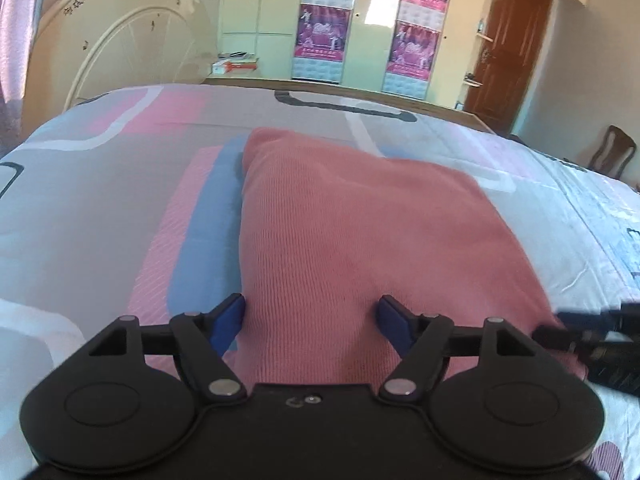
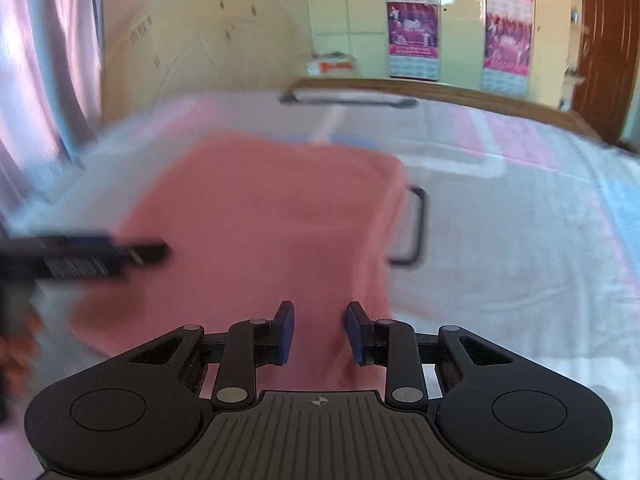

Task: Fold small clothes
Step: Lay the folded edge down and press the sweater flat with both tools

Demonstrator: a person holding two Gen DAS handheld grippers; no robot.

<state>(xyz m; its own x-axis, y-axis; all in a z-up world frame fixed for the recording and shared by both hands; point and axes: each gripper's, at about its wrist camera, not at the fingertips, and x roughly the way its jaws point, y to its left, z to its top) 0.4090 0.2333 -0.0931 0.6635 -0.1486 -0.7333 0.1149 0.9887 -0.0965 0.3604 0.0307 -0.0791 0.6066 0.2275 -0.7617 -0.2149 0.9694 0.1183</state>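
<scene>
Pink cloth (image 1: 352,240) lies folded on the bedspread (image 1: 100,200). Left gripper (image 1: 311,320) gapes wide over it, gripping nothing. Right gripper (image 2: 320,334) stands narrowly parted, unclamped

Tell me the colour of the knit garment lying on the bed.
Salmon pink knit garment, clearest in the left wrist view.

cream wardrobe (image 1: 360,20) | brown door (image 1: 512,48) | wooden chair (image 1: 612,152)

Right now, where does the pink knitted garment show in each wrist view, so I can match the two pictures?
Left wrist view: the pink garment runs from centre down between the left gripper's open fingers.
Right wrist view: it fills the centre-left, blurred, reaching the right gripper.
Shared landmark: the purple posters on the wardrobe doors, at top in both.
</scene>
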